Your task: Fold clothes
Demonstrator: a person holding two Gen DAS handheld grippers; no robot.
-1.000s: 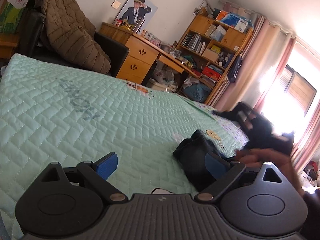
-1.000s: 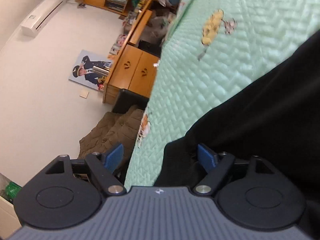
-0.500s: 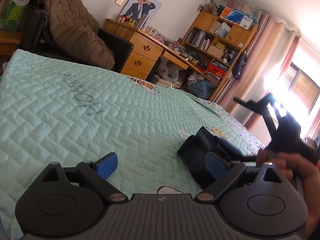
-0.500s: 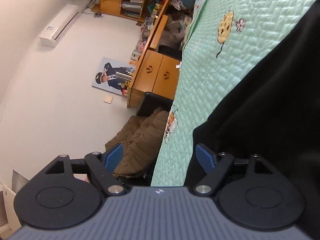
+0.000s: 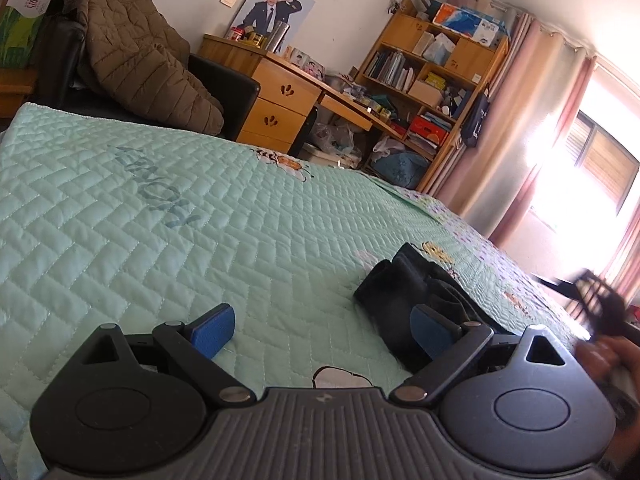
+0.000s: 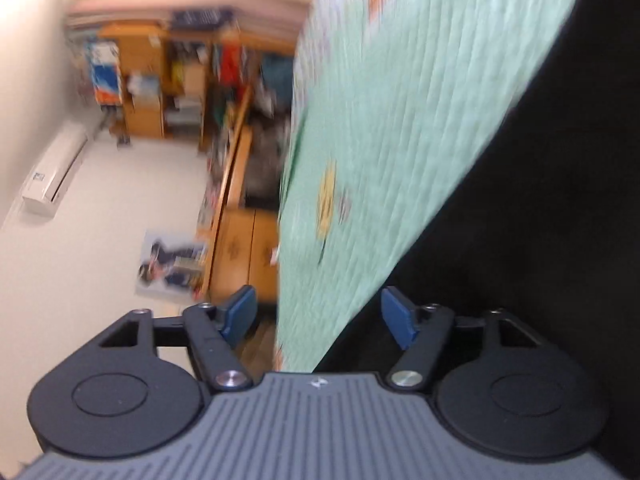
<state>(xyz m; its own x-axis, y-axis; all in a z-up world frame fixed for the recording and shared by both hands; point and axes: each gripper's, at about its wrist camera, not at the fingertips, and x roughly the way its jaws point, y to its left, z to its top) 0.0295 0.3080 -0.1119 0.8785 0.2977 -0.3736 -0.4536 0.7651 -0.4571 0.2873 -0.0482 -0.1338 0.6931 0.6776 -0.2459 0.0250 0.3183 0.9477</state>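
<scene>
A mint-green quilted bedspread [image 5: 168, 208] is seen covering the whole bed, with a wooden desk [image 5: 280, 100] and a brown padded jacket [image 5: 140, 64] beyond its far edge. The black garment [image 5: 404, 296] is found bunched in a small, thick bundle near the right side of the bed, toward the near edge — already compacted, though whether neatly folded cannot be told from the creased heap. In the right wrist view the same dark cloth [image 6: 520, 220] is seen filling the right half of the picture, against the bedspread.

The left gripper [image 5: 322, 330] is held low over the bedspread, its blue pads wide apart, nothing between them; one pad stands in front of the bundle, and contact cannot be judged.

The right gripper [image 6: 320, 316] is shown with its pads apart and nothing pinched; its jaws have just been closing a little. Its view is now smeared and the room is seen rolled compared with half a second ago, and in the left view the gripper [image 5: 600, 300] and the person's hand [image 5: 608, 356] are now found at the right edge, lower than before — a swing away from the bundle is suggested. The garment is judged released, so a further fold or a fresh item is likely next.
</scene>
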